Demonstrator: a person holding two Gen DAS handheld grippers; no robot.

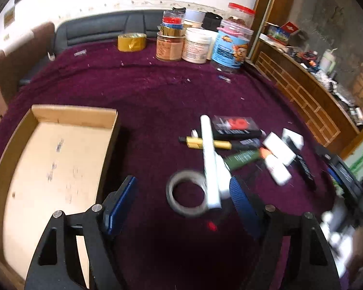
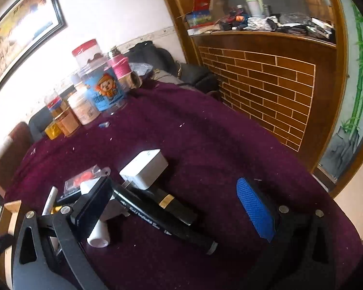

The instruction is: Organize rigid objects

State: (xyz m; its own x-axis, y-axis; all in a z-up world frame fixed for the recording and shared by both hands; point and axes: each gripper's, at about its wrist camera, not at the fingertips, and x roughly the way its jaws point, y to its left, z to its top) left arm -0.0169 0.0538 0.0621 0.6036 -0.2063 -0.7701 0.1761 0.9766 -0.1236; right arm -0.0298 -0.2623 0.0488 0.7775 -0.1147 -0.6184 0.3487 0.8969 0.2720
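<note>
A pile of small objects lies on the purple cloth: a grey tape ring, a long white tube, a yellow-black pen, a black box with red print, a green tube and a white charger. My left gripper is open, low over the tape ring. An empty cardboard tray sits to its left. My right gripper is open around a black pen and a black-gold tube, beside the white charger.
Jars and tubs and a yellow tape roll stand at the table's far edge. A wooden brick-pattern counter with clutter borders the right side. A dark sofa lies behind the table.
</note>
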